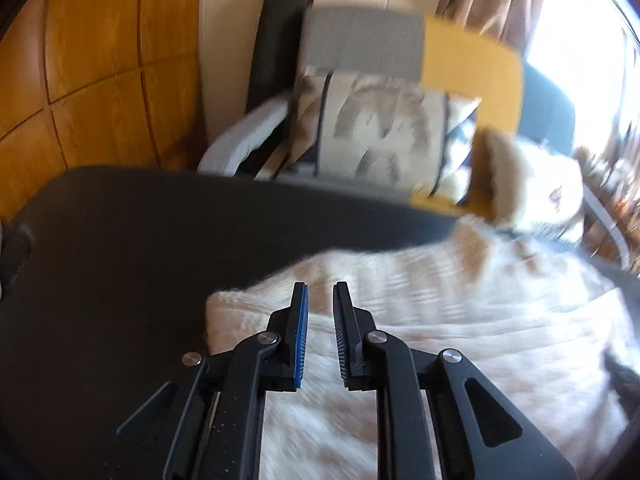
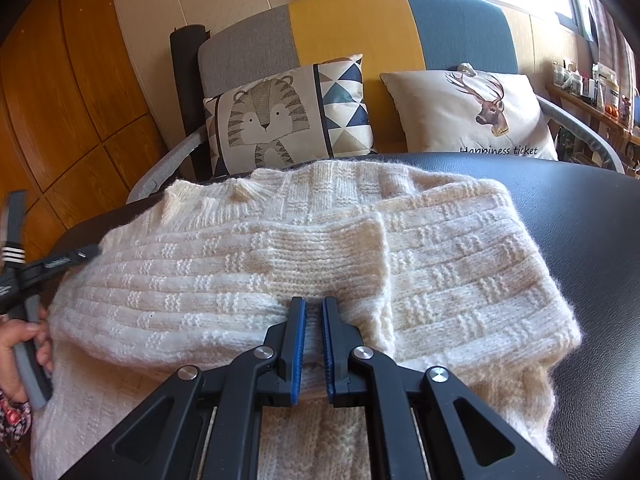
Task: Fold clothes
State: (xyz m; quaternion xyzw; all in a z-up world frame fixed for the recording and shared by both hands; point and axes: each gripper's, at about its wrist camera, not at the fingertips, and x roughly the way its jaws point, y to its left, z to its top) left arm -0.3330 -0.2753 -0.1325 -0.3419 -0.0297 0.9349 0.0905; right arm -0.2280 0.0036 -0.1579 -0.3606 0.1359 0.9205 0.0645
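Note:
A cream knitted sweater (image 2: 280, 248) lies on the black padded table (image 2: 580, 240), with one sleeve folded across its body. My right gripper (image 2: 314, 308) is shut on a fold of the knit near the sweater's front edge, and fabric bunches around its fingertips. In the blurred left wrist view, my left gripper (image 1: 320, 292) hovers over the sweater (image 1: 440, 320) near its left edge. Its jaws stand a little apart with nothing between them. In the right wrist view the left gripper (image 2: 84, 254) shows at the sweater's left side, held by a hand (image 2: 20, 344).
A grey, yellow and blue sofa (image 2: 352, 28) stands right behind the table, with a tiger cushion (image 2: 280, 120) and a deer cushion (image 2: 472, 112) on it. Wooden panels (image 2: 60, 120) run along the left. A cluttered shelf (image 2: 592, 88) is at the far right. Bare table surface (image 1: 120, 240) lies left of the sweater.

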